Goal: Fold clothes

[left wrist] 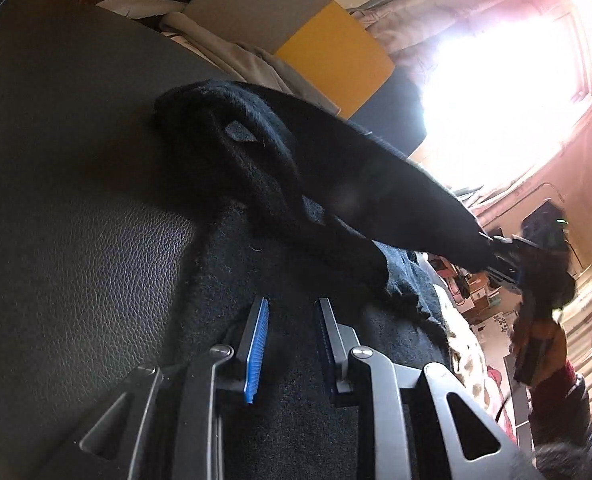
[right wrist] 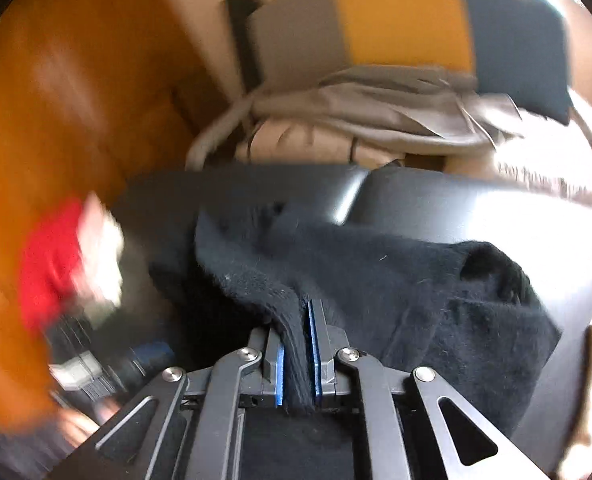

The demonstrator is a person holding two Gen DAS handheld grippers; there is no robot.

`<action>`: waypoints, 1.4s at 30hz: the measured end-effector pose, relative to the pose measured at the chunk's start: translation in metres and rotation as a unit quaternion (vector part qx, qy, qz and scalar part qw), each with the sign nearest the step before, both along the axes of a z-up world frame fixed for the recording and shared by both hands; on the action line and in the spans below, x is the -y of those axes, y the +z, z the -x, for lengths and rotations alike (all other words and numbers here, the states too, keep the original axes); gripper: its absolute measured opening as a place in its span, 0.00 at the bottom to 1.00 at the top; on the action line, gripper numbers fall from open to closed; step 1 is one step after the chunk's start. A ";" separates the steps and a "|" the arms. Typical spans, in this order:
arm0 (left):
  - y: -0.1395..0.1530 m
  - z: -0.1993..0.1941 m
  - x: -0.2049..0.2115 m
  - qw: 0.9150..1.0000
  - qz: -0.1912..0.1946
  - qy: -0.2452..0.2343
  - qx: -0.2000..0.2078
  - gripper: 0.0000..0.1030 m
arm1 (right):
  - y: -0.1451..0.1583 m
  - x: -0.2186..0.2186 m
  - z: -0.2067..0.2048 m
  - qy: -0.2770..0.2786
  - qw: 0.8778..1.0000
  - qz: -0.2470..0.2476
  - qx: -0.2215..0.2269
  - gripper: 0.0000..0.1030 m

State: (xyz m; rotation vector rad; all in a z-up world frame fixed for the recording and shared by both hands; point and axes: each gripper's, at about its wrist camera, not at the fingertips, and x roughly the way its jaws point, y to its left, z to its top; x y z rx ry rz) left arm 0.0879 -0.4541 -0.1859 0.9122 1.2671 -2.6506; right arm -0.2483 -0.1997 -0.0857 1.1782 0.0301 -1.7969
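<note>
A black fleece garment point(left wrist: 280, 184) lies on a dark leather surface point(left wrist: 76, 208). My left gripper point(left wrist: 292, 308) is open, its blue-padded fingers point(left wrist: 256, 344) over the garment's flat part with a gap between them. A stretched fold of the garment runs to the right to my right gripper point(left wrist: 507, 256), seen far off in the left wrist view. In the right wrist view my right gripper point(right wrist: 297, 312) is shut on a fold of the black garment point(right wrist: 375, 280), which is pinched between the blue pads point(right wrist: 280, 376).
Grey and beige clothes point(right wrist: 375, 116) are piled behind the leather surface point(right wrist: 415, 200). A yellow and grey cushion point(right wrist: 395, 16) stands at the back. A bright window point(left wrist: 503, 80) is at the right. A wooden panel point(right wrist: 56, 100) is on the left. A blurred red and white object point(right wrist: 68, 256) is at left.
</note>
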 end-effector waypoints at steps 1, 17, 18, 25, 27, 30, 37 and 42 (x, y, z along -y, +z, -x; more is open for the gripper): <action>0.000 0.000 0.000 1.000 0.000 0.000 0.000 0.22 | -0.003 -0.010 0.016 -0.030 0.999 0.016 0.036 0.10; 0.001 0.008 0.001 1.000 -0.007 -0.001 -0.008 0.22 | -0.078 -0.040 0.049 -0.104 0.986 0.063 0.116 0.51; 0.001 0.007 0.001 1.000 -0.007 -0.001 -0.008 0.22 | -0.079 -0.038 0.047 -0.104 0.987 0.060 0.106 0.51; 0.012 0.017 -0.001 1.000 0.009 -0.017 0.013 0.25 | -0.049 0.016 -0.001 -0.069 0.982 -0.129 -0.121 0.10; 0.018 0.022 -0.001 1.000 0.002 -0.021 0.004 0.26 | -0.026 0.034 -0.021 -0.043 0.960 -0.182 -0.208 0.10; 0.028 0.035 0.000 1.000 0.002 -0.024 -0.005 0.26 | -0.009 0.050 -0.026 -0.020 0.942 -0.226 -0.249 0.10; 0.033 0.044 -0.001 0.999 0.016 -0.032 0.004 0.27 | -0.009 0.036 0.004 -0.039 0.975 -0.183 -0.120 0.10; 0.018 0.030 -0.001 1.000 0.011 -0.024 0.010 0.27 | -0.034 0.001 0.028 -0.081 0.994 -0.068 0.005 0.14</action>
